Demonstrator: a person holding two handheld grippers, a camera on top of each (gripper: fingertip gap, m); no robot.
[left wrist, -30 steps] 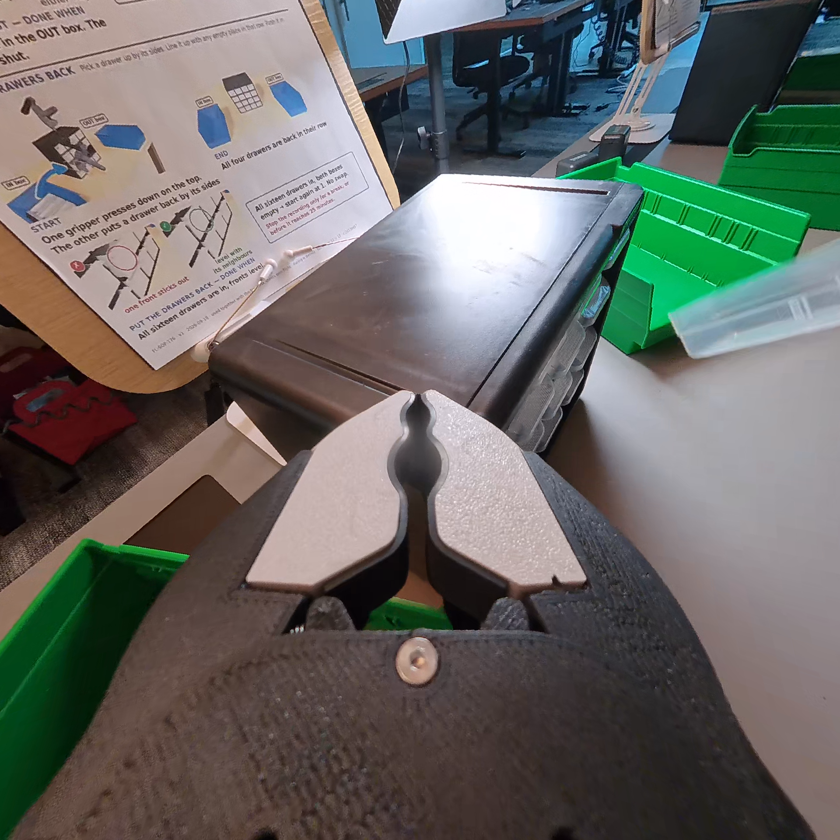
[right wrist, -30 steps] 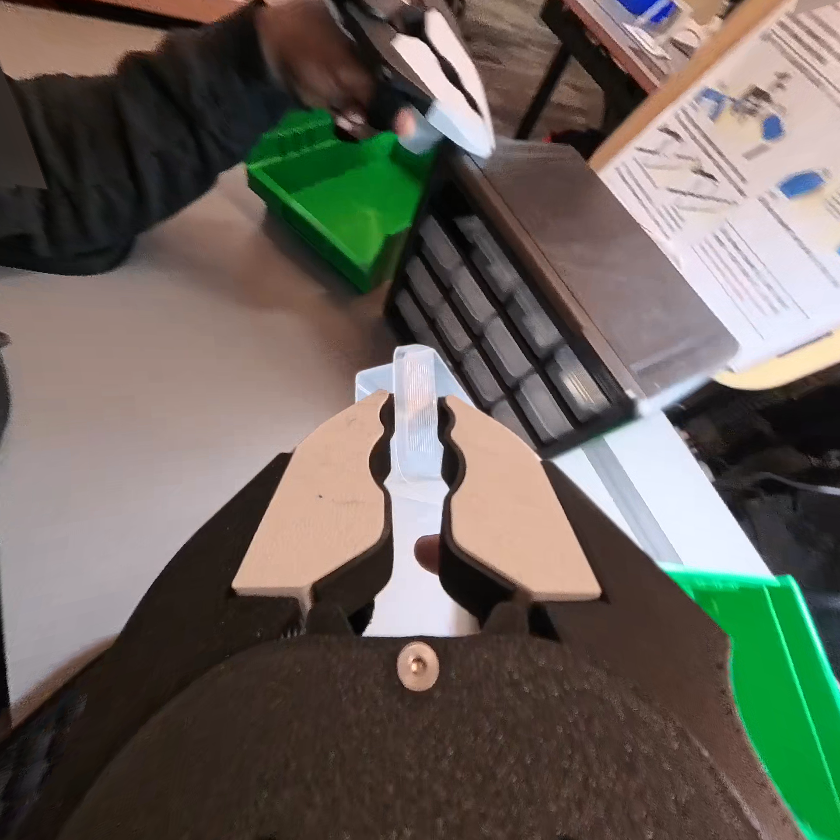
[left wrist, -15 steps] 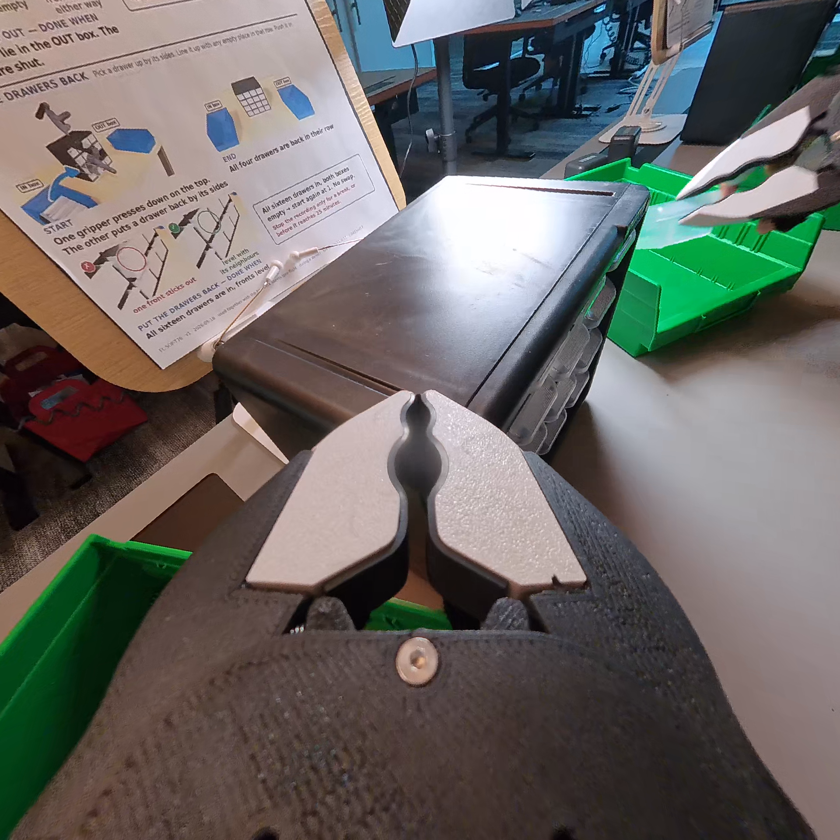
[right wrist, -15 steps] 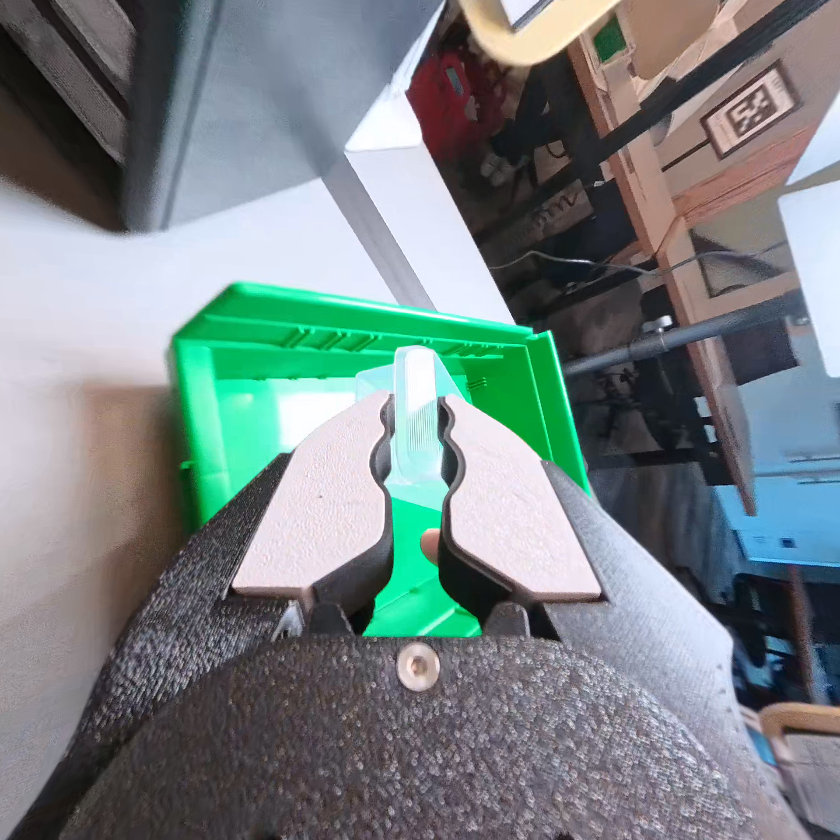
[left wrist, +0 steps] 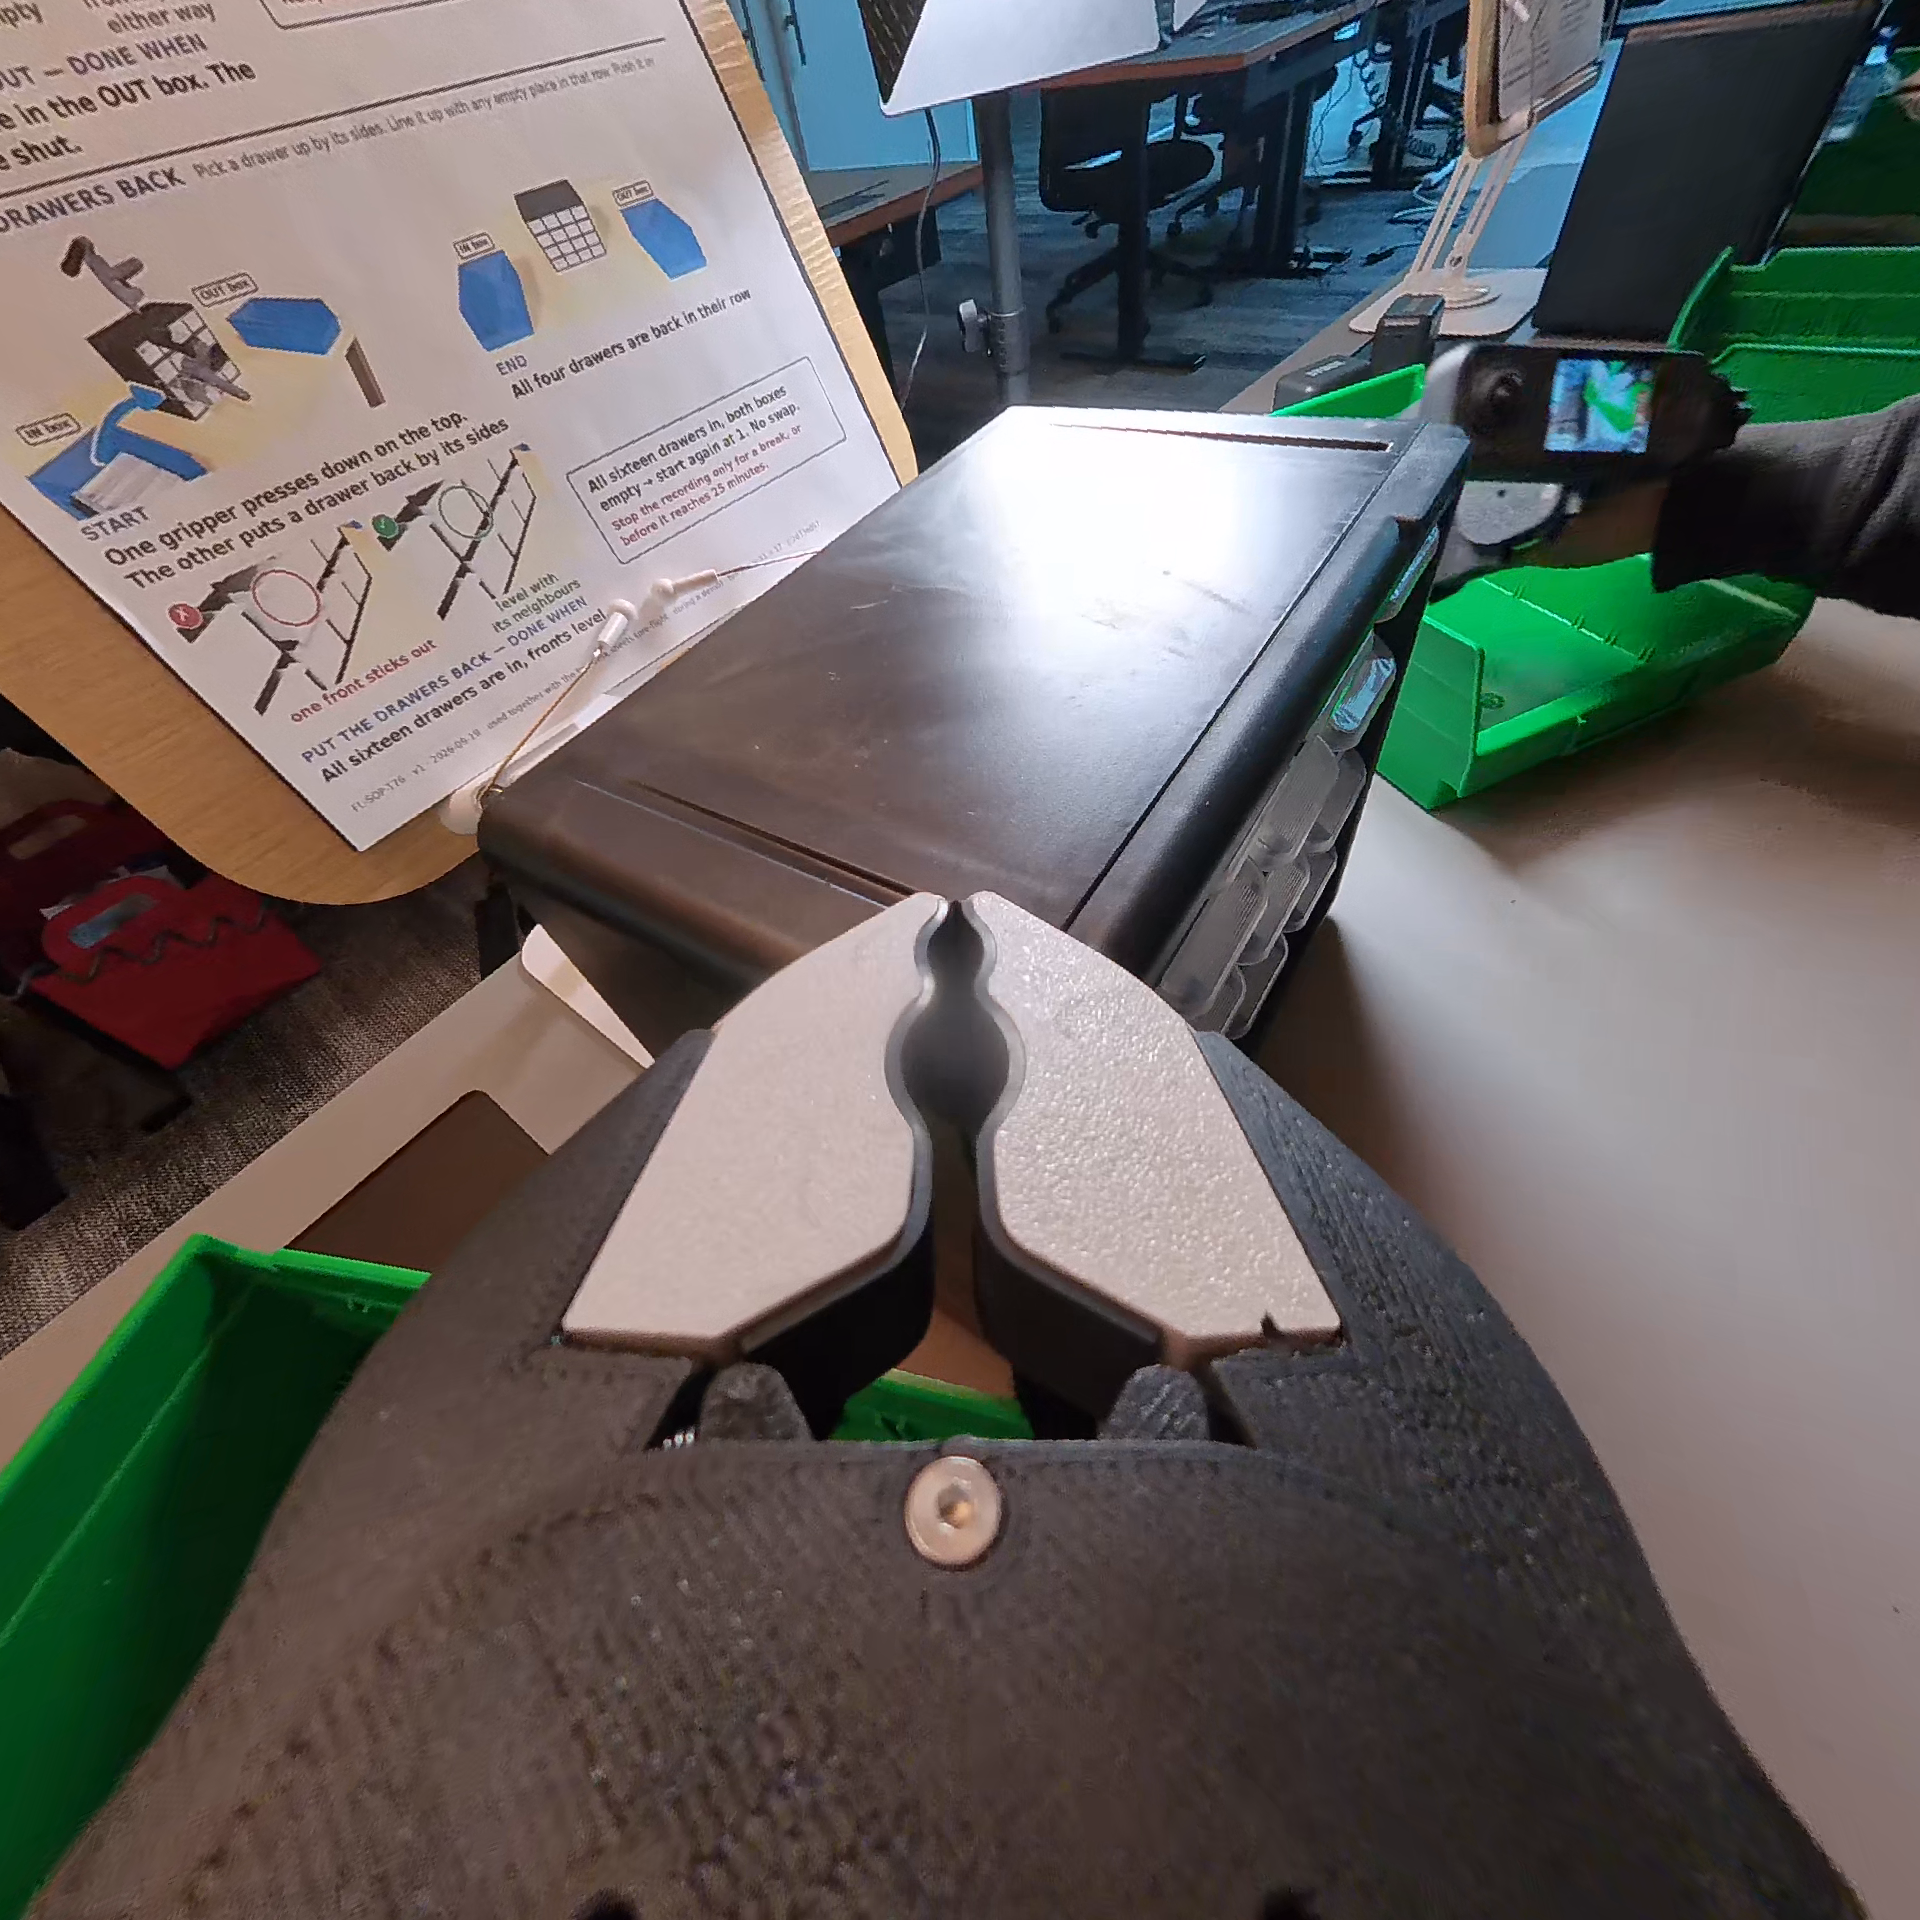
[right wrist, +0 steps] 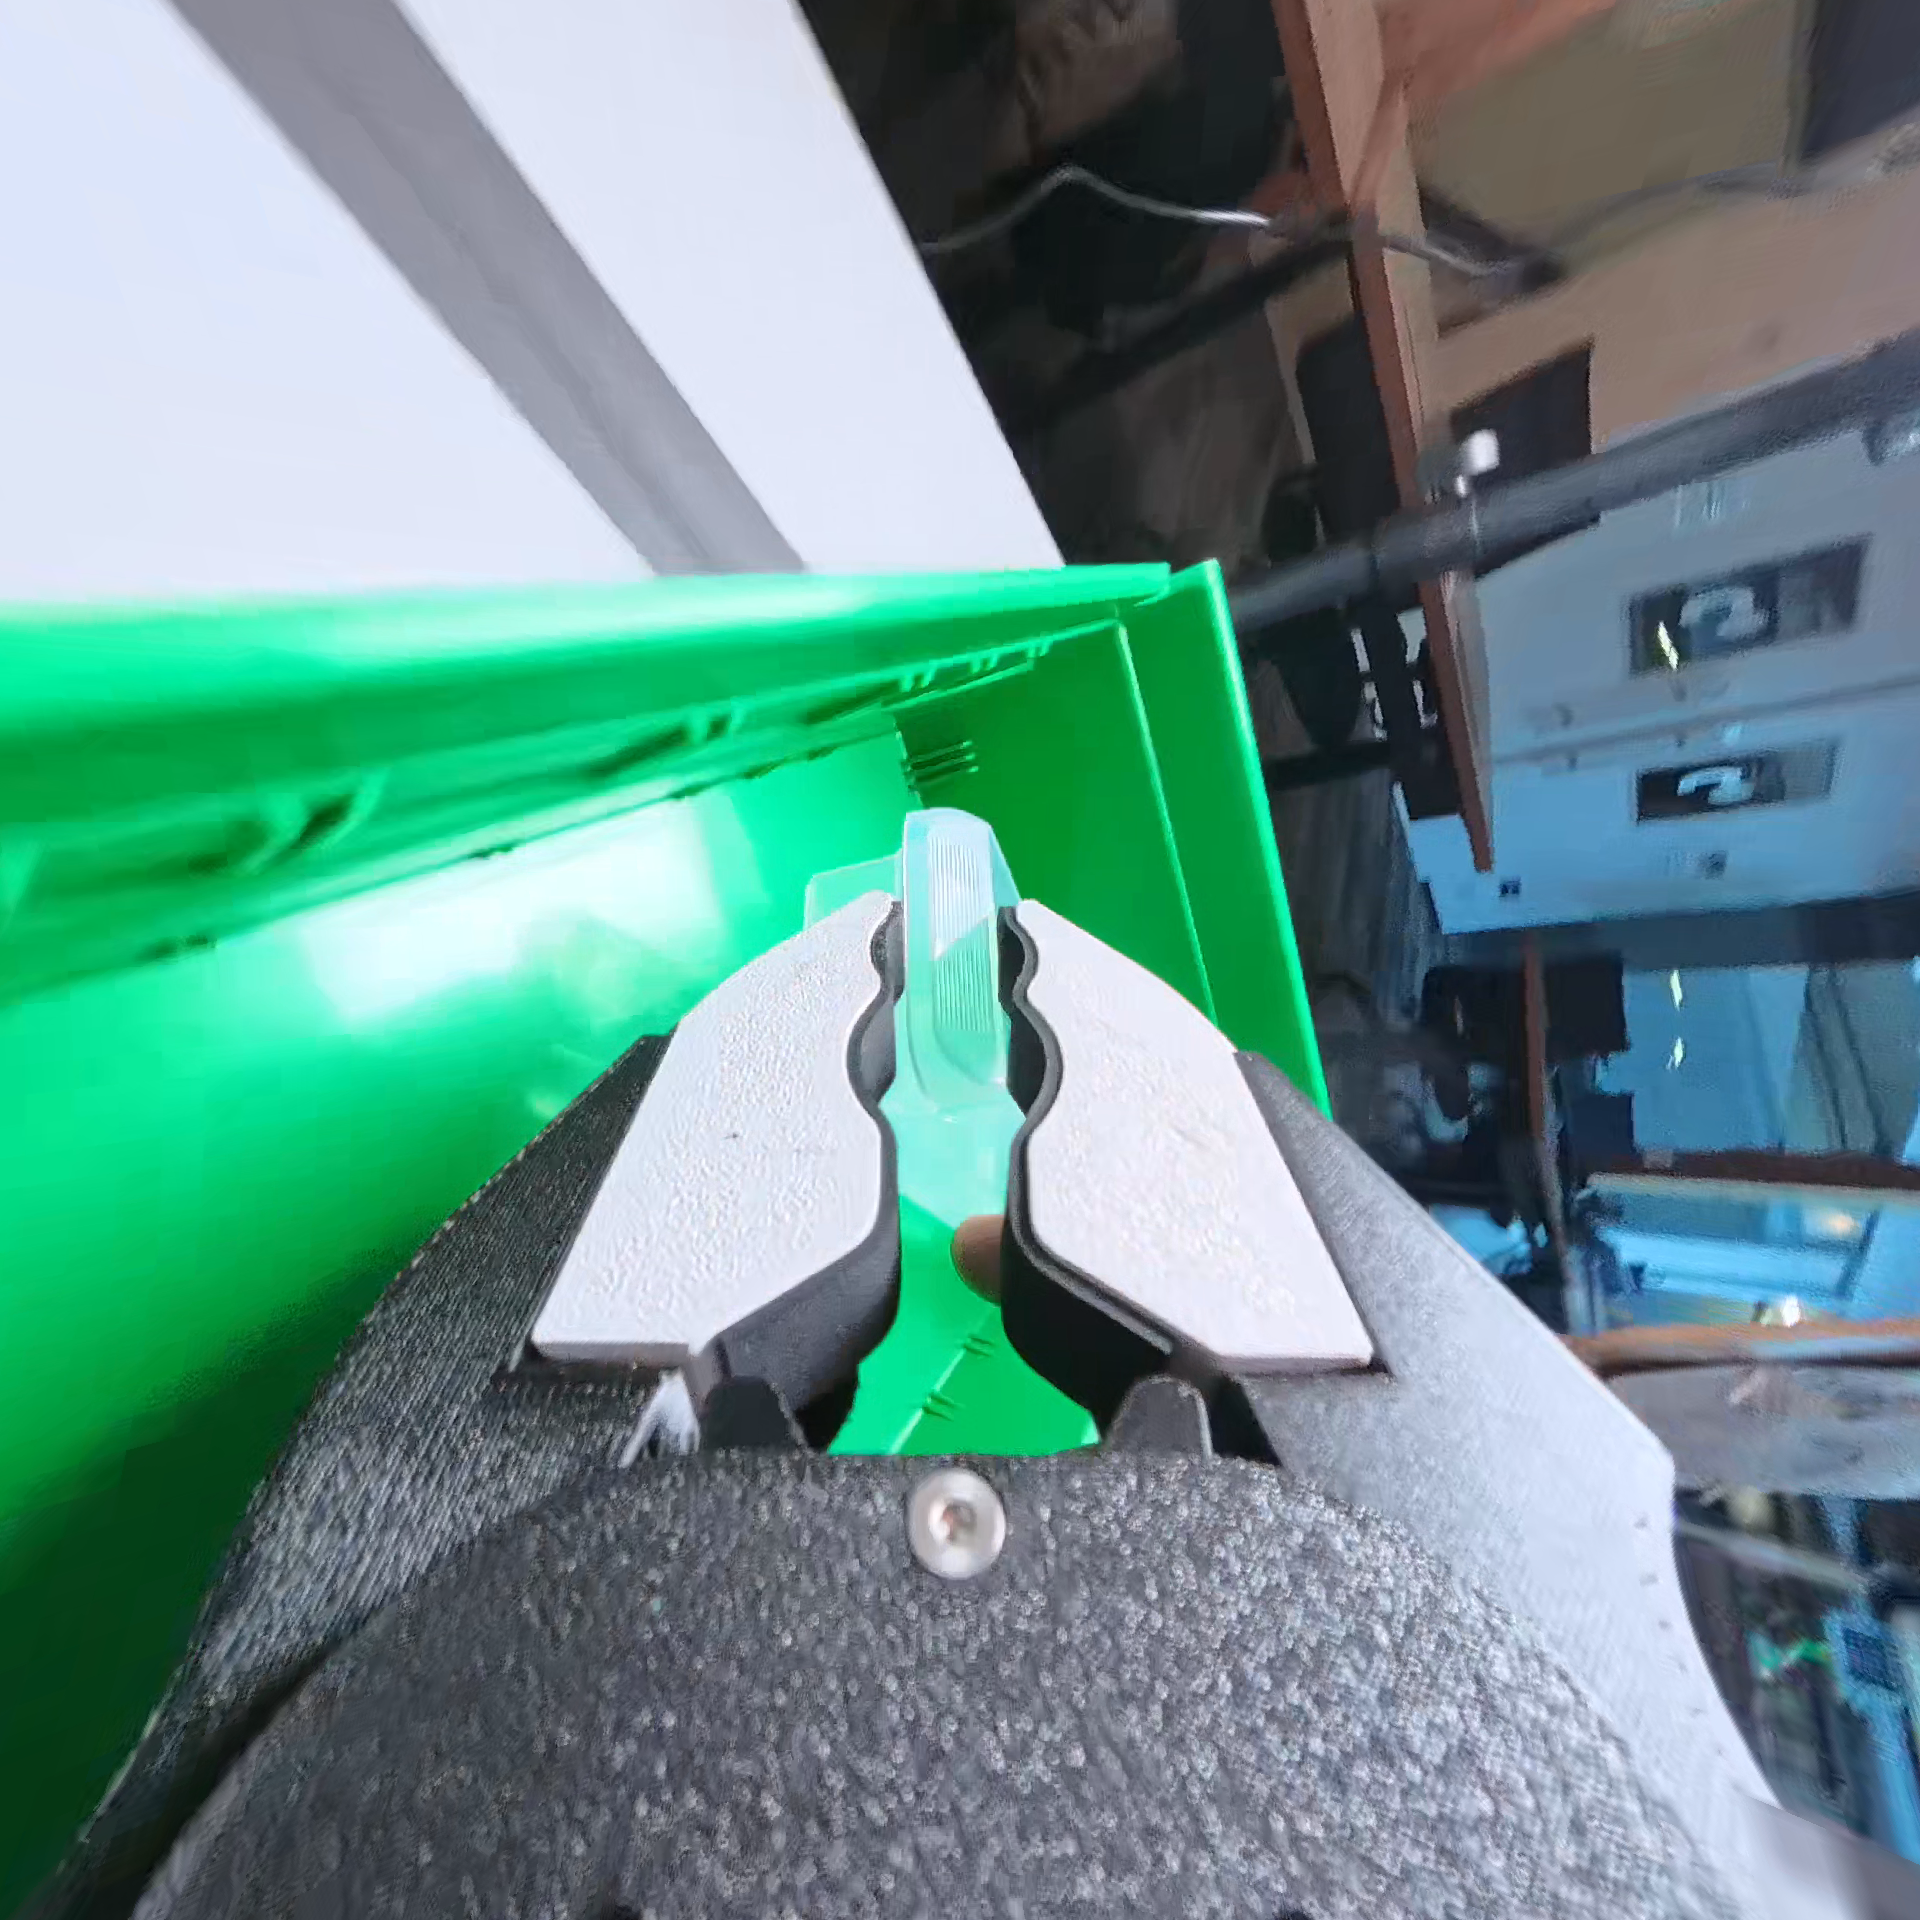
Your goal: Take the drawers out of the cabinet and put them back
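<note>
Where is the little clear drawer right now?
In the right wrist view, the clear drawer is pinched in the right hand-held gripper, over the inside of a green bin near its far corner.

The cabinet (left wrist: 997,665) stands on the surface (left wrist: 1558,1091), with an instruction board (left wrist: 343,416) to its left, one bin (left wrist: 1579,665) beyond it and another bin (left wrist: 125,1455) before it.

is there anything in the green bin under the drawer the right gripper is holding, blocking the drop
Nothing visible. The right gripper is shut on the clear drawer by its handle, over the inside of the green bin. The bin floor that shows looks bare, though the gripper hides part of it.
</note>
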